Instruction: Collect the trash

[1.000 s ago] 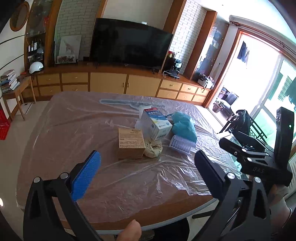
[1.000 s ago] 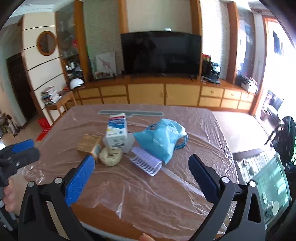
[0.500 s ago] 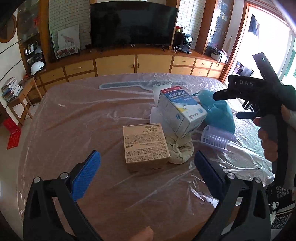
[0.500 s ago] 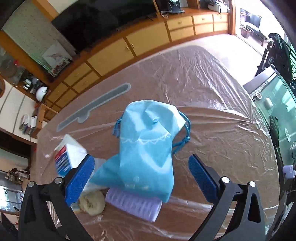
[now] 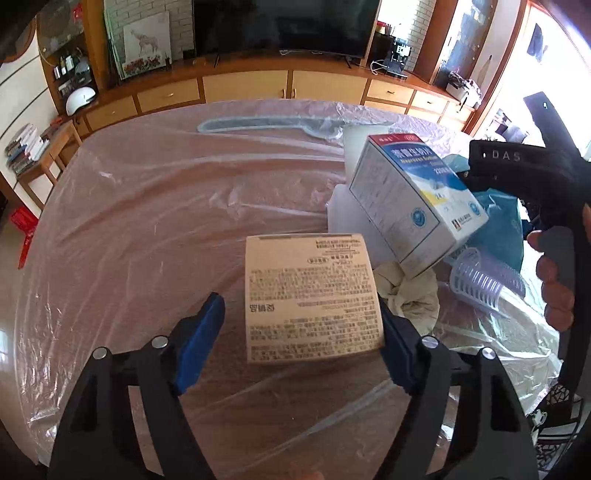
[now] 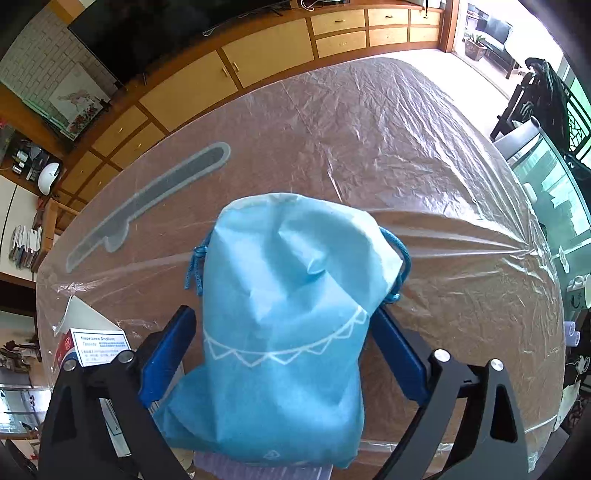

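A tan cardboard box lies on the plastic-covered table. My left gripper is open around its near end; the right pad touches the box's side, the left pad stands clear. A white and blue medicine box leans beside it, over a crumpled cream wad and a lilac ribbed roller. My right gripper is open, its pads on either side of a light blue drawstring bag. The medicine box shows at the left of the right wrist view.
A grey-blue flat shape lies under the plastic at the far side of the table, also seen in the right wrist view. A wooden cabinet with a TV stands behind. The right hand and its gripper body are at the right.
Both grippers have moved forward and down. The left one now straddles the tan box and its jaws have narrowed. The right one now straddles the blue bag.
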Available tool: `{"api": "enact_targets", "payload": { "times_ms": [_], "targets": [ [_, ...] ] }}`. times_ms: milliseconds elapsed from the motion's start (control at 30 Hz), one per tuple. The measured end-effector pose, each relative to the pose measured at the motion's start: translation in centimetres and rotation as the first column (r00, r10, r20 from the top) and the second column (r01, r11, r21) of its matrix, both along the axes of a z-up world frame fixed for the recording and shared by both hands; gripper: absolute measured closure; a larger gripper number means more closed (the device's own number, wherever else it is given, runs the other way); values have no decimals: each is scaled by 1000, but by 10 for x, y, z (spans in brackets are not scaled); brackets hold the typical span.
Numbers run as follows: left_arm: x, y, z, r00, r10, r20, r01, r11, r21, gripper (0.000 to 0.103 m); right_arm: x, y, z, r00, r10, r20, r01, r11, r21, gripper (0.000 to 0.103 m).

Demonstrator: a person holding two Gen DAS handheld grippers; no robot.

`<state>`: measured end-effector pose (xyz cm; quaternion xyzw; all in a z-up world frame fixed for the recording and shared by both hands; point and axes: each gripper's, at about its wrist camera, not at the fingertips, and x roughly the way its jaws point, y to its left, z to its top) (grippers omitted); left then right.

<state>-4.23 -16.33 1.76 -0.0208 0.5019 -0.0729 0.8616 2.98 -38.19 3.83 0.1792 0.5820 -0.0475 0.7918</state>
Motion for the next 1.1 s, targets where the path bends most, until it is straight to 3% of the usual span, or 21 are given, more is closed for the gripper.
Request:
{"api": "enact_targets", "payload": {
  "times_ms": [67,133,200,267,367,833,1100],
  "targets": [
    [2,2,-1,1000,2,-5,-2,1000,3,27,1,3,0,1000,9,0,-9,1000,1,14],
    [2,3,-3,1000,1,-13,-1,1000,3,30,0,5,4,1000,16,5,-16,1000,-11,24],
    [5,7,-6,1000,2,-16,-2,1000,4,35,6,8,6,1000,28,13,-28,999,-16,41],
    [5,10,-7,1000,9,-15,-9,1000,0,42,6,7,7,999,36,27,-36,999,-3,46],
    [4,12,-6,1000,10,-13,-10,1000,-17,42,3,-1,9,998,42,54,-44,999,22,51],
    [-7,18,4,1000,16,11,-16,999,-43,43,-26,-41,39,987,17,160,-30,996,83,53],
    [-17,26,11,999,30,19,-29,997,-72,43,-62,-50,58,971,65,228,-93,989,118,53]
  ]
}}
